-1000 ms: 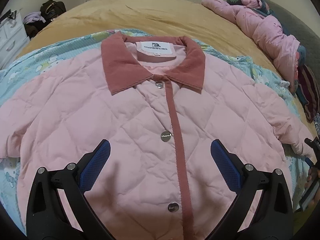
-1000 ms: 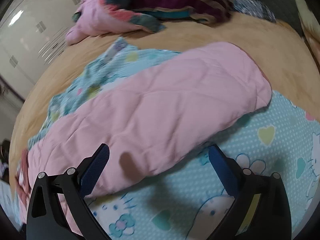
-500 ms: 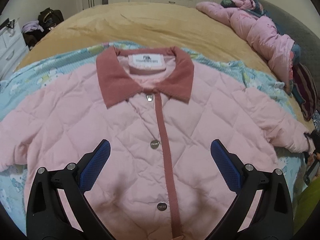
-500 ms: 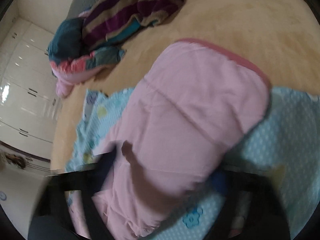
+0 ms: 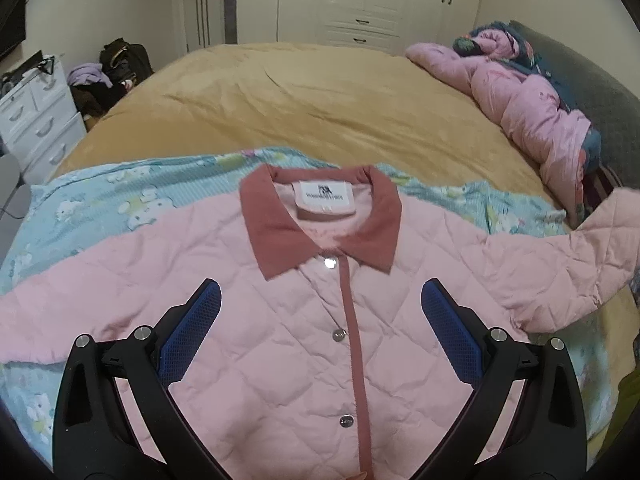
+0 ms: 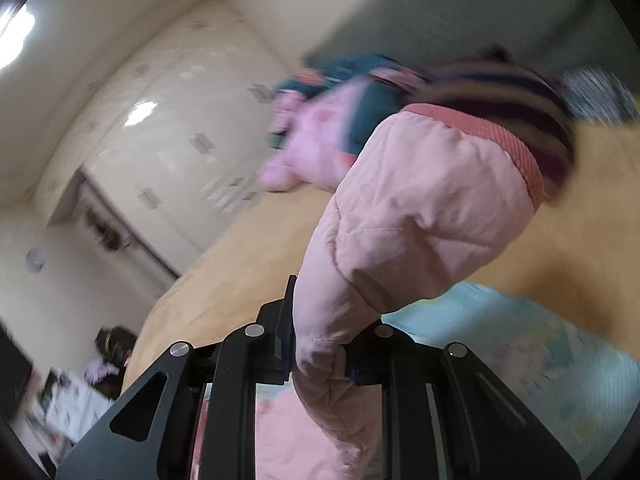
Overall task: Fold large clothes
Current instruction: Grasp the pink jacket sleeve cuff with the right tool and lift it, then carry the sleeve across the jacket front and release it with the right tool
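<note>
A pink quilted jacket (image 5: 280, 344) with a rust-red collar (image 5: 276, 232) and snap buttons lies front-up on the bed. My left gripper (image 5: 322, 292) hovers open above its chest, with nothing between the blue pads. The jacket's right sleeve (image 5: 580, 264) is raised off the bed at the right edge of the left wrist view. In the blurred right wrist view, my right gripper (image 6: 320, 344) has its jaws closing on that sleeve (image 6: 420, 208), and the pads pinch it. The red-trimmed cuff end sticks up past the fingers.
A light blue cartoon-print sheet (image 5: 120, 200) lies under the jacket on the tan bed cover (image 5: 320, 100). A heap of pink bedding and clothes (image 5: 532, 112) sits at the far right. White drawers (image 5: 36, 120) and dark bags (image 5: 120, 64) stand left, wardrobes (image 5: 360, 0) behind.
My right gripper went from wide open over the flat sleeve to pinching it, then lifted it off the bed and tilted up. My left gripper rose, still open.
</note>
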The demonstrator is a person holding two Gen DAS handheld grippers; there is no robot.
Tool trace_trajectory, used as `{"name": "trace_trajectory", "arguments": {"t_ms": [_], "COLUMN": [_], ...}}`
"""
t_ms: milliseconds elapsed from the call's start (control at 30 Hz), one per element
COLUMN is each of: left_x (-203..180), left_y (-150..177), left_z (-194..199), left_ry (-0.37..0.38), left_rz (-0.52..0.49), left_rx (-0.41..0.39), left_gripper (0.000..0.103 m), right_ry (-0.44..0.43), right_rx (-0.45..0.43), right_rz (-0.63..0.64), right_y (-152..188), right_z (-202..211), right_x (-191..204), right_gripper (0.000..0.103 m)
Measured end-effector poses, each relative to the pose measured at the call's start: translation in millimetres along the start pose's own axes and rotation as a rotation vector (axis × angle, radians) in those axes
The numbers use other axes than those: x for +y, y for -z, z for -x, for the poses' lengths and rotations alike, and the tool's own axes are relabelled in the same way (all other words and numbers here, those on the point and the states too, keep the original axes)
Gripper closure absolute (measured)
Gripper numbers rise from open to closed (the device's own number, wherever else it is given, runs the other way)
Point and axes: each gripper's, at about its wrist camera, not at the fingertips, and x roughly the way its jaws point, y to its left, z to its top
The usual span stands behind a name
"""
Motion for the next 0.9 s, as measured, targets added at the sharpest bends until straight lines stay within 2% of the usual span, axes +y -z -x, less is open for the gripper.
{"name": "trace_trajectory", "arguments": {"t_ms": [167, 300, 400, 600, 900], "left_x": [13.6, 28.0, 41.2, 75.1, 125.7], "left_y": [-12.6, -18.4, -21.5, -22.4, -12.2], "left_z": [18.5, 27.9, 30.5, 27.4, 15.6], "left_ry": [0.022, 0.049, 0.066, 0.162, 0.233], "left_rz": [0.034, 0.072, 0.100, 0.177, 0.305], "left_rx": [-0.032, -0.051, -0.059, -0.066, -0.071], "left_gripper": [0.009, 0.009, 0.009, 0.009, 0.009], "right_ry": [-0.106, -0.184, -0.223, -0.318, -0.361], "right_rx": [-0.015, -0.012, 0.002, 0.062, 0.116], "right_rz": [0.166, 0.289, 0.361, 0.494, 0.666], "right_y": [-6.8, 6.4, 23.4, 83.0, 172.3], "right_z": [0.1, -3.5, -7.0, -12.5, -28.2], "right_x": [86.9, 155.7, 193.4, 259.1, 305.5], "right_gripper": [0.085, 0.085, 0.085, 0.085, 0.085]}}
